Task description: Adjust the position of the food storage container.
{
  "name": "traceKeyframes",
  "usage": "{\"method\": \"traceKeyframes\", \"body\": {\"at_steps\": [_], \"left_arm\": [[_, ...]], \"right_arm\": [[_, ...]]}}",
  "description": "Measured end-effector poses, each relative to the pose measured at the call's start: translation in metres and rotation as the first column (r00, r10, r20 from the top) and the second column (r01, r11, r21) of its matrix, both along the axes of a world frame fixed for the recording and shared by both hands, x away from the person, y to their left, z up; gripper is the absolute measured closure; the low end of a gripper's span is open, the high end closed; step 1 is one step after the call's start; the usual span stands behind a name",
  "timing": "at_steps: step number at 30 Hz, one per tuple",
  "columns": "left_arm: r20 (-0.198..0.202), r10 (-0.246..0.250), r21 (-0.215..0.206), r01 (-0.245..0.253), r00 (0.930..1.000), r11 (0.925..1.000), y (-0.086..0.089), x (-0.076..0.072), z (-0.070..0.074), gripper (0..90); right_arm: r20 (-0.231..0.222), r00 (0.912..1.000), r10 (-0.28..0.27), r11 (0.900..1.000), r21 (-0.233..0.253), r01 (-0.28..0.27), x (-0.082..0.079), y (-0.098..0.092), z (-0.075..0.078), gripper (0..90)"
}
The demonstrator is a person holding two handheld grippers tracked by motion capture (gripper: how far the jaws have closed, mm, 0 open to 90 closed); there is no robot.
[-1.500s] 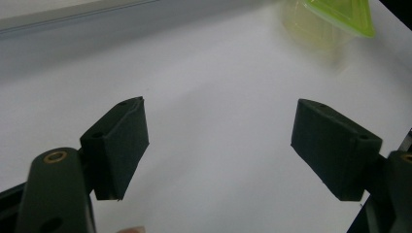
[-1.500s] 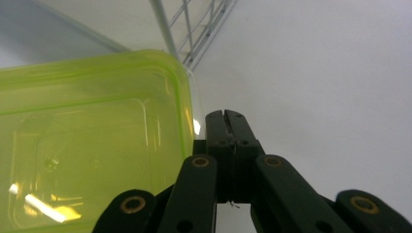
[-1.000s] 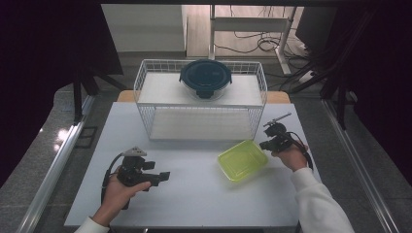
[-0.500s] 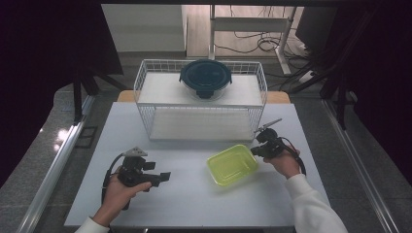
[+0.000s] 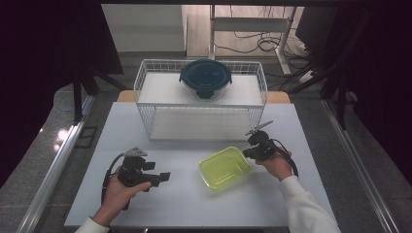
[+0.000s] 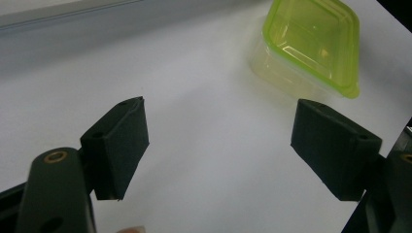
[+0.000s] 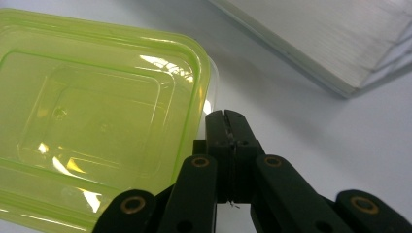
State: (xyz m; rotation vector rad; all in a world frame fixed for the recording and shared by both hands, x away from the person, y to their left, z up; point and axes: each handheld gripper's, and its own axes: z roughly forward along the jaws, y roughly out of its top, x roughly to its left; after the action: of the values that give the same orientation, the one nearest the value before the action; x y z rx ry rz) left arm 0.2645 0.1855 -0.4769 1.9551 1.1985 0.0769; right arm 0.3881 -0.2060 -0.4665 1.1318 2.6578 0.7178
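On the white worktop (image 5: 184, 204), the left gripper (image 5: 164, 177) rests with jaws spread wide, holding nothing. The yellow-green container (image 5: 224, 167) lies right of it. The right gripper (image 5: 246, 152), jaws pressed together and empty, touches the container's right edge.

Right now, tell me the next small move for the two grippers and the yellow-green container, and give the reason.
Probably keep nudging the yellow-green container toward the left gripper with the right gripper. Its jaws are shut and pressed against the container's rim, so it is pushing, not gripping. The left gripper's jaws stand wide open, aimed at the container, with bare table between them.
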Motion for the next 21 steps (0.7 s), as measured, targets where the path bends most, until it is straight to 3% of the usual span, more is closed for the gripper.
{"method": "traceKeyframes", "body": {"at_steps": [21], "left_arm": [[-0.005, 0.003, 0.003, -0.003, 1.0000, 1.0000, 0.001, 0.001, -0.001, 21.0]], "right_arm": [[-0.015, 0.9977, 0.066, 0.997, 0.032, -0.066, -0.017, 0.026, -0.007, 89.1]]}}
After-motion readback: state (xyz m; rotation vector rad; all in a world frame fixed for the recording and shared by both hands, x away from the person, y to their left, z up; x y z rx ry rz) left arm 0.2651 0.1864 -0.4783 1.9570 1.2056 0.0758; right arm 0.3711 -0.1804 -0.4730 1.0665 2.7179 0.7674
